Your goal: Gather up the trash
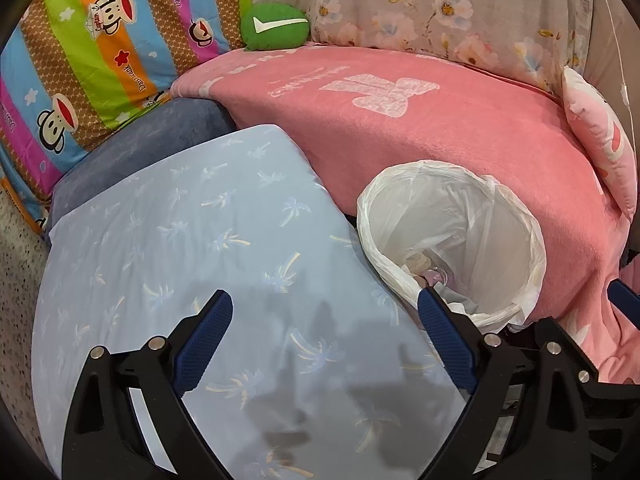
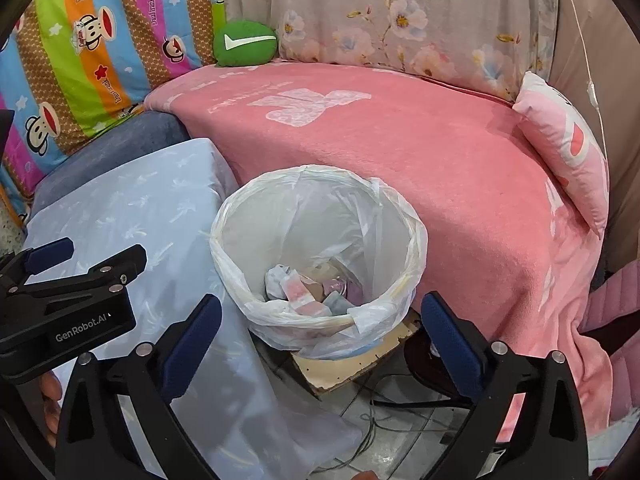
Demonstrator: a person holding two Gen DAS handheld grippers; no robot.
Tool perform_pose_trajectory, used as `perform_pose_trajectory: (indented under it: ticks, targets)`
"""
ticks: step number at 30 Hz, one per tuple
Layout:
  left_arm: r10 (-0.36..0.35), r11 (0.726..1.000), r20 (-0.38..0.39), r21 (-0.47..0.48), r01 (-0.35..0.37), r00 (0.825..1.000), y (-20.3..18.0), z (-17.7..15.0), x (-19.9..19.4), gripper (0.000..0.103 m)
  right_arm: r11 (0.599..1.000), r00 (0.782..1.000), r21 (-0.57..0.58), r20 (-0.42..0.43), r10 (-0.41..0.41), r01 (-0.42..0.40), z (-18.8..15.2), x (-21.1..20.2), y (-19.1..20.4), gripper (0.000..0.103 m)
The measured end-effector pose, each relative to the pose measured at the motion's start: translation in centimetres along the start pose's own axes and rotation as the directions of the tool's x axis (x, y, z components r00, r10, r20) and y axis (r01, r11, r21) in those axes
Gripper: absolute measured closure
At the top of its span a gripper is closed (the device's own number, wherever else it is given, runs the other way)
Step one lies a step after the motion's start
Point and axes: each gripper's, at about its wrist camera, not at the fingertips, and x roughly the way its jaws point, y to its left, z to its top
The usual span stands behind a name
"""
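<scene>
A trash bin (image 2: 400, 216) lined with a white plastic bag stands between the blue-covered surface and the pink blanket; it also shows in the left wrist view (image 1: 520, 232). Crumpled papers and wrappers (image 2: 304, 284) lie at its bottom. My right gripper (image 2: 320, 328) is open and empty, just in front of and above the bin's near rim. My left gripper (image 1: 324, 320) is open and empty over the light blue palm-print cloth (image 1: 180, 240), left of the bin. The left gripper also appears at the left edge of the right wrist view (image 2: 80, 264).
A pink blanket (image 2: 440, 152) covers the seat behind the bin. A green plush (image 2: 245, 43), a striped monkey-print quilt (image 2: 80, 48), a floral cover (image 2: 400, 20) and a pink pillow (image 2: 568, 148) lie around. Cables and a board (image 2: 352, 364) sit on the floor under the bin.
</scene>
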Motion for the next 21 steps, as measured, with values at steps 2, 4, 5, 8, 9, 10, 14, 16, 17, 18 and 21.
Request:
perform_pose_trajectory:
  ticks: [2,4,5,8,9,10,14,16,17,18,21]
  targets:
    - [0.004,1.0,-0.007,-0.003,-0.004,1.0,-0.1,0.1,-0.1,0.011,1.0,1.0,-0.003,-0.006,0.0,0.0,0.1,-0.1,0.0,0.006]
    - [0.006,1.0,-0.014,-0.001,-0.006,1.0,-0.2,0.2,-0.1,0.01,1.0,1.0,-0.009,-0.017,-0.001,0.001,0.2,-0.2,-0.1,0.006]
    - [0.006,1.0,-0.018,0.0,-0.006,1.0,-0.3,0.2,-0.1,0.01,1.0,1.0,-0.012,-0.022,-0.002,0.002,0.3,-0.1,-0.1,0.006]
    - [0.008,1.0,-0.03,0.003,-0.008,1.0,-0.5,0.4,-0.2,0.01,1.0,1.0,-0.025,-0.027,-0.006,0.006,0.5,-0.2,0.0,0.006]
    - [0.007,1.0,-0.034,0.002,-0.006,0.999,-0.5,0.4,-0.2,0.01,1.0,1.0,-0.028,-0.027,-0.008,0.008,0.6,-0.3,0.0,0.006]
    - [0.004,1.0,-0.038,0.001,-0.004,0.999,-0.5,0.5,-0.2,0.01,1.0,1.0,-0.03,-0.027,-0.009,0.009,0.6,-0.3,0.0,0.006]
    - [-0.001,1.0,-0.048,-0.007,0.0,0.999,-0.6,0.8,-0.2,0.01,1.0,0.999,-0.027,-0.035,-0.009,0.008,1.0,-0.4,-0.2,0.006]
    - [-0.004,1.0,-0.051,-0.007,0.004,0.999,-0.8,0.9,-0.2,0.01,1.0,0.999,-0.028,-0.037,-0.014,0.013,1.2,-0.4,-0.3,0.006]
    - [-0.005,1.0,-0.052,-0.006,0.004,0.999,-0.8,1.0,-0.2,0.01,0.999,0.999,-0.032,-0.039,-0.018,0.017,1.2,-0.4,-0.3,0.006]
    - [-0.004,1.0,-0.054,-0.006,0.004,0.999,-0.9,1.1,-0.2,0.01,0.999,0.999,-0.035,-0.04,-0.022,0.02,1.3,-0.3,-0.3,0.006]
    - [-0.007,1.0,-0.059,-0.01,0.006,0.998,-1.0,1.2,-0.1,0.01,0.999,0.998,-0.043,-0.043,-0.034,0.032,1.5,-0.2,-0.4,0.006]
